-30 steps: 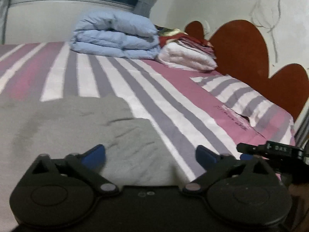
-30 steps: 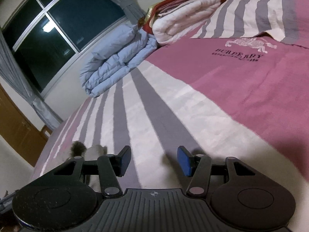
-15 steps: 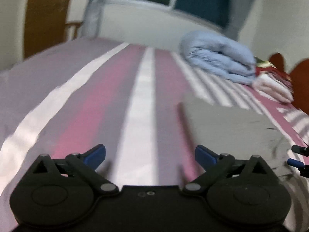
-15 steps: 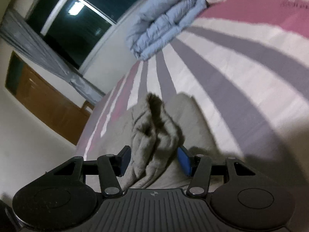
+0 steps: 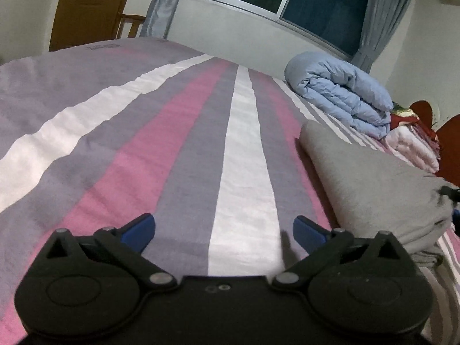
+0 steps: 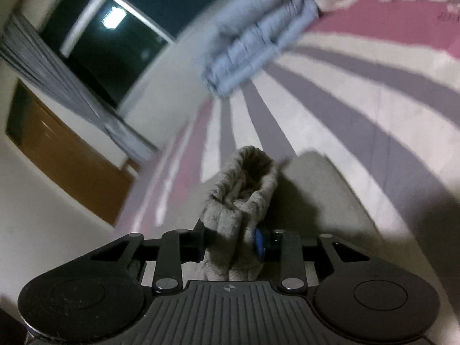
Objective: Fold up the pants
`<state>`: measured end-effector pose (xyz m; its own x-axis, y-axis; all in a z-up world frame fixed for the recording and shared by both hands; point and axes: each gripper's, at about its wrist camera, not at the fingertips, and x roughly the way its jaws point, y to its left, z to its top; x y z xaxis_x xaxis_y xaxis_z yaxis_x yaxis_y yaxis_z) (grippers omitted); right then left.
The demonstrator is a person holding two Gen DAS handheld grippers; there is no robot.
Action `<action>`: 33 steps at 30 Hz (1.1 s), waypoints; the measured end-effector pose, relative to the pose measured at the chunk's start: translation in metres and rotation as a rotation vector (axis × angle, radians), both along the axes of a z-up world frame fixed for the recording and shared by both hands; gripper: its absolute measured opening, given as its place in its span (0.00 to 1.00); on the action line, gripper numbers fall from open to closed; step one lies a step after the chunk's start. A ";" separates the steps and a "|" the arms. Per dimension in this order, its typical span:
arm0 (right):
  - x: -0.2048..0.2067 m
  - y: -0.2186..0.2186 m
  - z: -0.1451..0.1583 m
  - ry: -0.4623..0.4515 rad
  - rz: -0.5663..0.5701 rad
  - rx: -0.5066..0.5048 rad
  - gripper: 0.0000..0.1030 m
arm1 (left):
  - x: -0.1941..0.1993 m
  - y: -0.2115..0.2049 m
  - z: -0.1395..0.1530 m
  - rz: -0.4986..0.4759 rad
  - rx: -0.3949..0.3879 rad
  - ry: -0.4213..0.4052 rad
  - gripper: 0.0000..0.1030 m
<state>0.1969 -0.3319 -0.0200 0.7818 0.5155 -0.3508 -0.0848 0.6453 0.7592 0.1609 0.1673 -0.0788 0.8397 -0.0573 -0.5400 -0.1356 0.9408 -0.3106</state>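
My right tool pinches a bunched edge of the grey fleece pants lying part-folded on the pink-and-grey striped bed, left tool wide open, empty, alongside; next fold probably needs the left gripping too.

The left gripper has its two blue-tipped fingers spread wide, with nothing between them. It sits low over the striped bedspread, just to the left of the grey pants and not touching them. The right gripper has its fingers drawn close together and clamped on a bunched fold of the pants, which stands up between them. In the left wrist view a dark part of the right gripper shows at the pants' right edge.
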 end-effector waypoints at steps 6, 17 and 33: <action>-0.004 -0.027 -0.048 0.155 -0.081 -0.046 0.37 | 0.000 0.000 -0.001 -0.003 0.014 0.005 0.94; -0.052 -0.018 0.009 -0.129 -0.035 -0.233 0.52 | 0.007 -0.023 0.023 -0.071 -0.011 -0.025 0.93; -0.023 -0.026 0.000 -0.103 0.096 -0.236 0.58 | 0.088 -0.096 0.038 -0.289 0.114 0.083 0.91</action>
<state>0.1743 -0.3577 -0.0201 0.7707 0.5028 -0.3914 -0.2231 0.7883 0.5734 0.2490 0.0717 -0.0410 0.7504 -0.2220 -0.6226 0.1218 0.9722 -0.1998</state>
